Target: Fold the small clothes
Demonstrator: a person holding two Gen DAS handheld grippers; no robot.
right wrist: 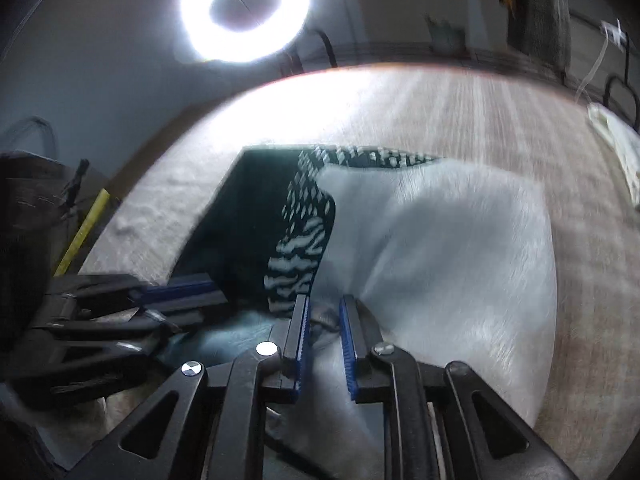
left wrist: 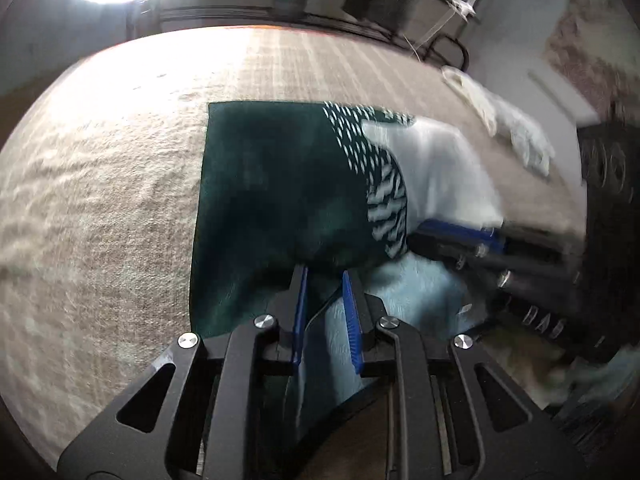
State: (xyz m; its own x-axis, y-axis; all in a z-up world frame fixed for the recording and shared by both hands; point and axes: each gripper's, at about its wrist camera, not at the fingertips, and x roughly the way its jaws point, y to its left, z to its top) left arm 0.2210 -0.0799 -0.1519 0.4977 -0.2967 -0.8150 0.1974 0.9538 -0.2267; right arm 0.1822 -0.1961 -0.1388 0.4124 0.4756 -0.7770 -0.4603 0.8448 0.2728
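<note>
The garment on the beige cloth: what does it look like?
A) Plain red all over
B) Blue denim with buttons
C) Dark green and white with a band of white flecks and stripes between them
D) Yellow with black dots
C: the garment is dark green on one side and white on the other, with a band of white flecks and stripes between them, on the beige cloth.

One garment (left wrist: pixel 280 184) lies on the table (left wrist: pixel 100 200), dark green with a white part and a patterned band. One pale cloth heap (left wrist: pixel 516 128) lies beyond it at the table's far right edge. Two grippers: the left gripper (left wrist: pixel 324 276) and the right gripper (right wrist: pixel 324 304). One ring light (right wrist: pixel 244 12) glows beyond the garment.
</note>
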